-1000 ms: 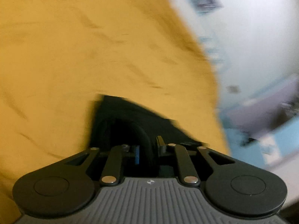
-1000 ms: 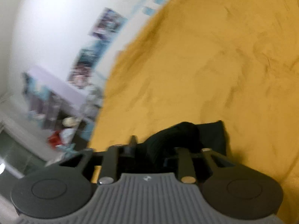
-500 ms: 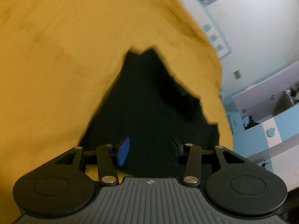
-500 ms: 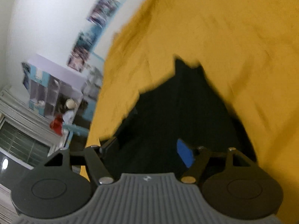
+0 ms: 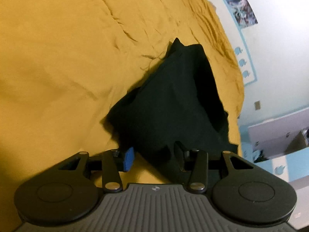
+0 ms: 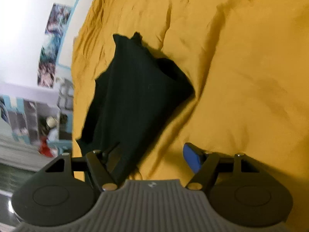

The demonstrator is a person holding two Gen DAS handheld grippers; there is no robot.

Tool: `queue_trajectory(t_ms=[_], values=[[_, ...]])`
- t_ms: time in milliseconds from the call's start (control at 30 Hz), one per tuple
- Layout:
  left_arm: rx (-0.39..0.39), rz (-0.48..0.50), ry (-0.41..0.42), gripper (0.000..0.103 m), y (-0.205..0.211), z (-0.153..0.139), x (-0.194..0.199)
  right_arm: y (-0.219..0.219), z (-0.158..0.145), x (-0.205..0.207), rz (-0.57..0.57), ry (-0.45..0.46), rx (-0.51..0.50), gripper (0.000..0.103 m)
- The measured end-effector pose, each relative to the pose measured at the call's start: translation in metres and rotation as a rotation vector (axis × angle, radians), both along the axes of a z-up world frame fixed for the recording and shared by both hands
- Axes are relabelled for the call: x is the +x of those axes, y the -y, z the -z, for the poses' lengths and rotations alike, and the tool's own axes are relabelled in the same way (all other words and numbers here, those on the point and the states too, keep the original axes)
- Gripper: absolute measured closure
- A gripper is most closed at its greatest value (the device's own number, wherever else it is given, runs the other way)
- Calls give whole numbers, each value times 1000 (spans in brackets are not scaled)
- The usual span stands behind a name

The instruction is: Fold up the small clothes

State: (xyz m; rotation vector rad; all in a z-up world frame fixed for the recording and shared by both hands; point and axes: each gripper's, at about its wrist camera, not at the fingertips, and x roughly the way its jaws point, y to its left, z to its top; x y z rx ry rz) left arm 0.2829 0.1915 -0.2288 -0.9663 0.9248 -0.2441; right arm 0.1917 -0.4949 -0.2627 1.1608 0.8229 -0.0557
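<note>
the black garment (image 5: 173, 104) lies bunched on the yellow bedspread (image 5: 67, 67), near its edge by the wall. left gripper (image 5: 153, 157) and right gripper (image 6: 150, 155) hover over its near end, jaws wide, gripping nothing.

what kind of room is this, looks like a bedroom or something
Most likely a bedroom, perhaps a child's. The black garment lies on a wide mustard bedspread, posters hang on the white wall, and shelving with small items stands beyond the bed's edge.
</note>
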Motion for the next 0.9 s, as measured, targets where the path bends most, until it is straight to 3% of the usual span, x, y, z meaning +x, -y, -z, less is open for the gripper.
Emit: queue_trajectory(t_ms=[167,333,367,400,433,467,500,567,600,667,900], values=[[-39,-23,-4,51,5,11,13,3,12,31,75,65,27,35],[-67,-57,-15,50,7,19,25,5,25,50,169,74,49,36],[-73,-62,-5,58,8,19,26,4,26,53,180,78,47,37],[-77,-64,7,63,8,19,26,3,25,57,186,76,40,42],[-76,-69,14,80,9,19,25,2,23,61,184,67,19,49],[-86,-72,18,84,9,20,24,1,22,64,178,51,-12,65],[-98,-88,23,85,8,20,22,-1,20,65,165,28,-55,74],[-118,-105,39,88,8,20,19,-4,17,64,150,9,-103,80],[-111,-106,54,88,9,17,18,-4,15,65,148,7,-114,91],[-95,-99,72,89,11,10,18,-5,8,67,142,14,-140,101],[-105,-54,175,91,15,-53,10,-10,-53,65,76,87,-191,103]])
